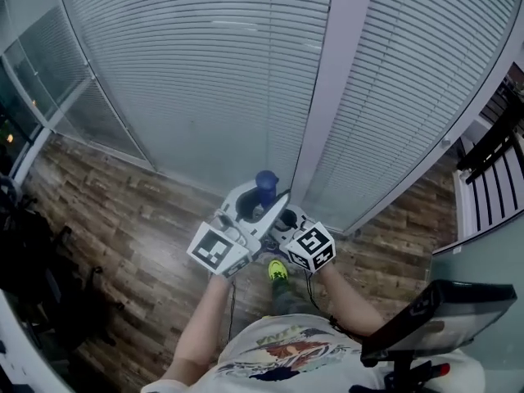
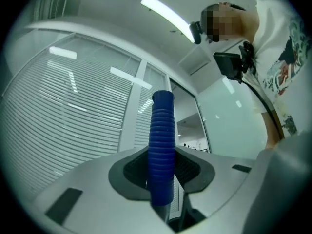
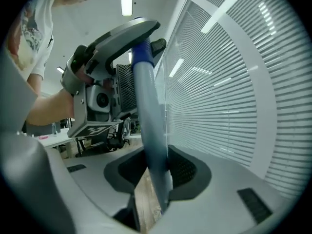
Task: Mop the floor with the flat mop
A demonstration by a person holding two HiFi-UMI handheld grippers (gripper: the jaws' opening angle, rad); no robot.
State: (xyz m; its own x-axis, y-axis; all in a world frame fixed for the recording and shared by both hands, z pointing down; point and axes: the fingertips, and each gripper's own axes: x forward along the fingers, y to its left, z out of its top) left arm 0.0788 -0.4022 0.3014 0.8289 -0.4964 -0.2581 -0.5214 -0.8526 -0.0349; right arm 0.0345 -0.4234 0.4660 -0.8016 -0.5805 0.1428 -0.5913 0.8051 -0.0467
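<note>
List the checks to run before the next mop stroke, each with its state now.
1. Left gripper clamped on the blue ribbed grip: ok.
2. Right gripper clamped on the grey pole: ok.
3. Left gripper above the right along the pole: ok.
4. Mop head flat on the wood floor: cannot tell, not in view.
5. Room ahead: not ok, the blind-covered glass wall stands close in front.

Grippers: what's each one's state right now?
Left gripper: shut on the blue mop grip.
Right gripper: shut on the mop pole, lower down.
</note>
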